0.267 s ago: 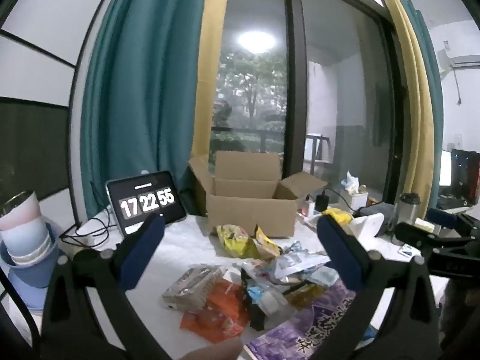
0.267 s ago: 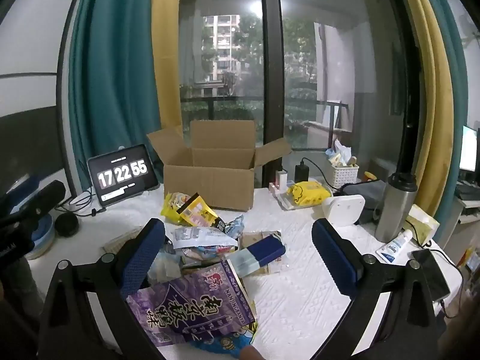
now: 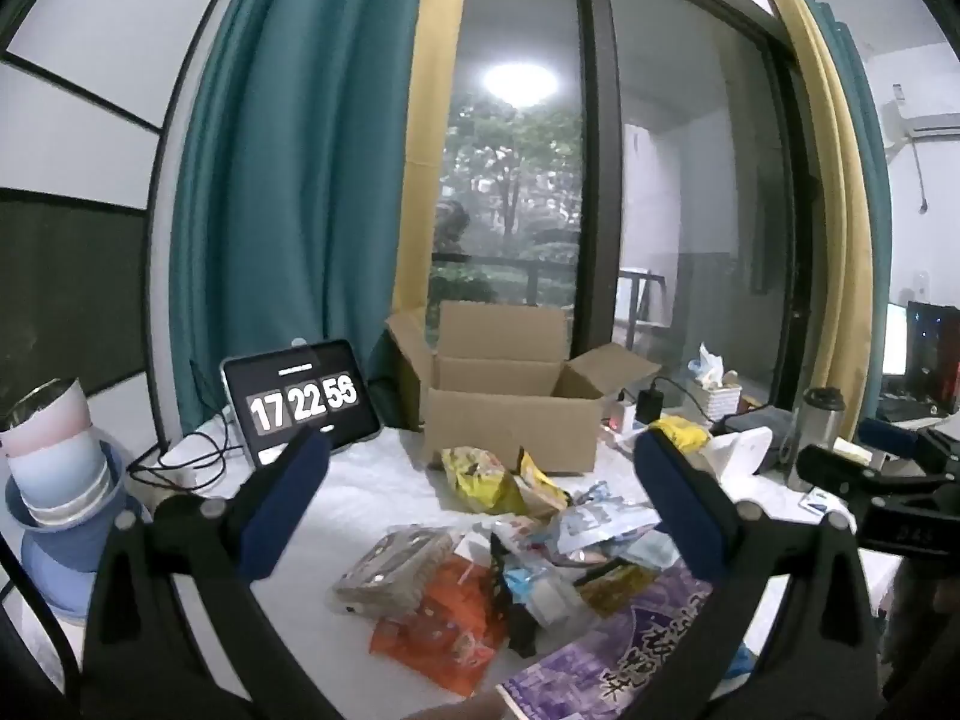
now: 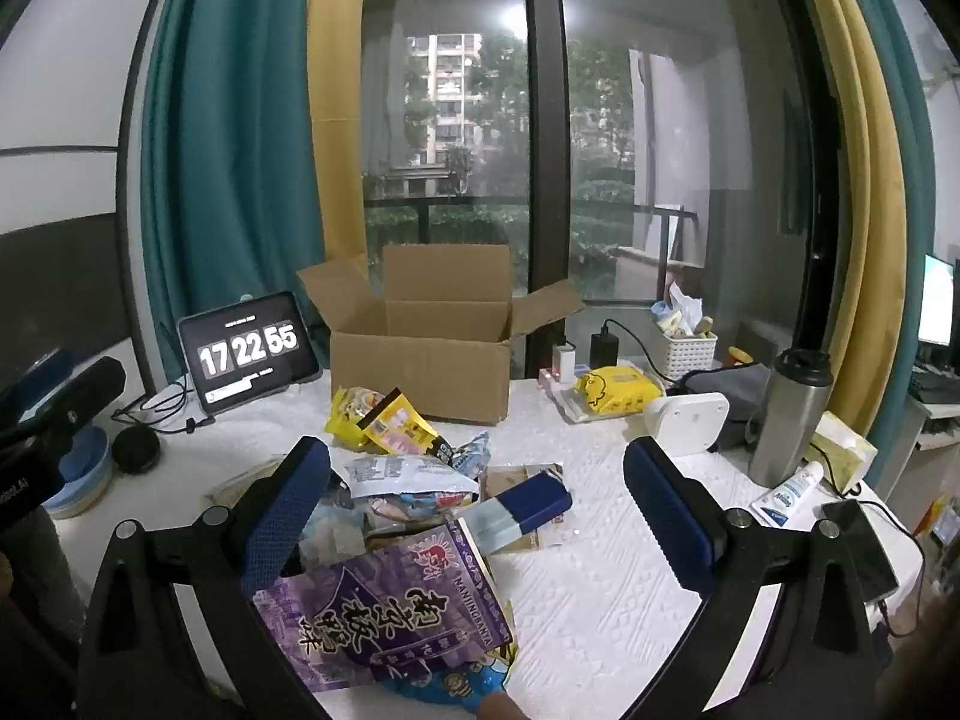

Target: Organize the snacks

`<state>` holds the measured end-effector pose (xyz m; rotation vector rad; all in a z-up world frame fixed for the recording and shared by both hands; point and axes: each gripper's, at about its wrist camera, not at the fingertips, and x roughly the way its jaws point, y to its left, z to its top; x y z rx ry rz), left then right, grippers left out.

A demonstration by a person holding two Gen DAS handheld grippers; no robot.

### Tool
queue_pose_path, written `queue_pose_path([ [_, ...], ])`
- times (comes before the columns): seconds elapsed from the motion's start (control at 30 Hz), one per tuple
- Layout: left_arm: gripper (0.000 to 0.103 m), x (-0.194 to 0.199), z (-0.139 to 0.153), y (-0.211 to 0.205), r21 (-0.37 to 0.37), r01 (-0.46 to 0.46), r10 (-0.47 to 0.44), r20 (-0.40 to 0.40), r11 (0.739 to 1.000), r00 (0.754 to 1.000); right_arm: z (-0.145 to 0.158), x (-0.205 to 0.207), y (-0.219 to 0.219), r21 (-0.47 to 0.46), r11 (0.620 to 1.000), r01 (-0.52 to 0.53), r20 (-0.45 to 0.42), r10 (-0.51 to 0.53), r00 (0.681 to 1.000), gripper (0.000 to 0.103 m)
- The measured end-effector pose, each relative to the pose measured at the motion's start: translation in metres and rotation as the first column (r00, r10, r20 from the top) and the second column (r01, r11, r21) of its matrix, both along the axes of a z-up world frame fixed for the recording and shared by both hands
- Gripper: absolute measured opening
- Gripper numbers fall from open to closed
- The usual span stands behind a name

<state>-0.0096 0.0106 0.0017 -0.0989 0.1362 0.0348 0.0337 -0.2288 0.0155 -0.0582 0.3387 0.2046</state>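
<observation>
white table (image 4: 600, 588) | snack packets (image 4: 414, 474) | cardboard box (image 4: 420, 372) | tablet clock (image 4: 246, 354)

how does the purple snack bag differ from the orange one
The purple snack bag is larger and lies nearest the cameras at the pile's right; the orange snack bag is smaller and lies left of it. The purple one carries big white characters; the orange one is crumpled. Both lie loose on the white table, outside the cardboard box.
</observation>
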Motion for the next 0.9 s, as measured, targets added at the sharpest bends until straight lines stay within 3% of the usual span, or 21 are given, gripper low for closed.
queue_pose_path([
  [0.9,0.103,-0.002,-0.002,0.002,-0.003,-0.007,0.006,-0.018,1.000,1.000,-0.005,0.000,0.004,-0.011,1.000,-0.008,-0.022,0.008,1.000,0.101],
])
